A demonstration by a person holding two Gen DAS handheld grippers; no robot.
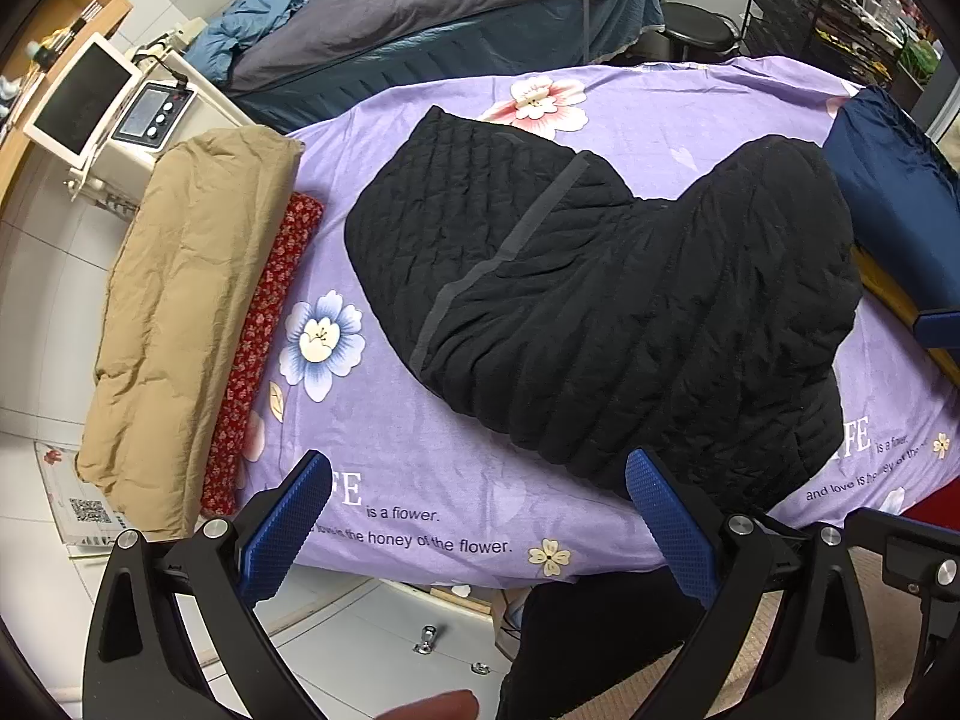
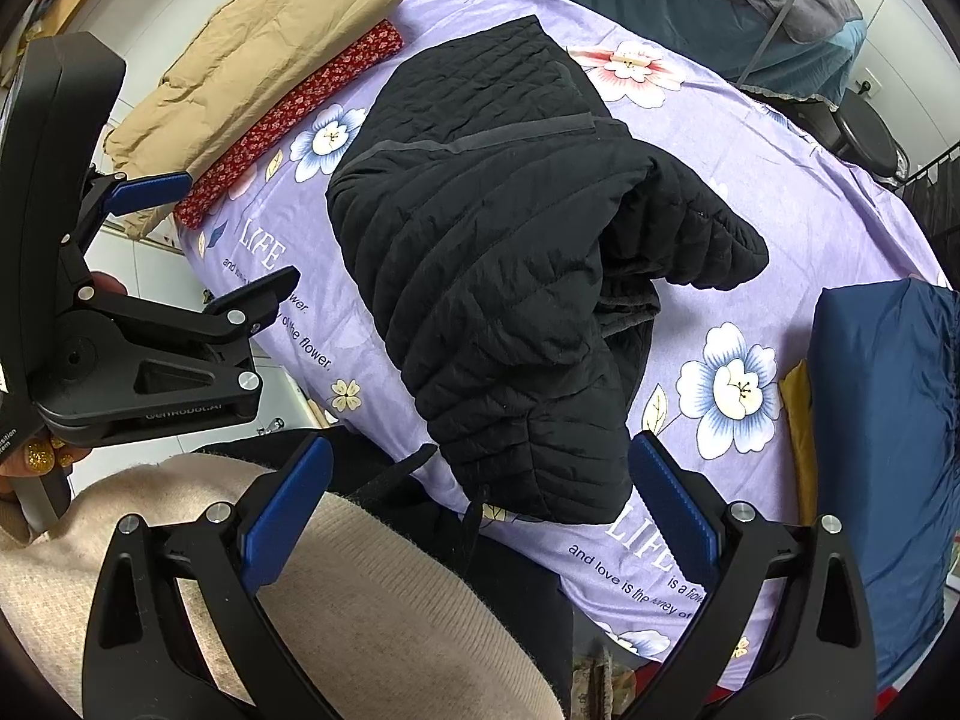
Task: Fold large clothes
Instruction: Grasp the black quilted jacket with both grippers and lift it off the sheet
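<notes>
A black quilted jacket [image 1: 600,294] lies loosely folded in the middle of the purple flowered sheet [image 1: 456,480]; it also shows in the right wrist view [image 2: 498,264]. My left gripper [image 1: 480,492] is open and empty, held over the near edge of the sheet just short of the jacket's hem. It also shows at the left of the right wrist view [image 2: 240,228], open. My right gripper [image 2: 480,480] is open and empty, above the jacket's near corner and the table edge.
A folded tan garment [image 1: 180,312] and a red patterned cloth [image 1: 264,336] lie at the left edge. A folded navy garment [image 2: 888,420] lies at the right, over a mustard cloth [image 2: 801,420]. A bed with grey bedding [image 1: 432,18] stands behind. The person's beige sweater [image 2: 360,588] is near.
</notes>
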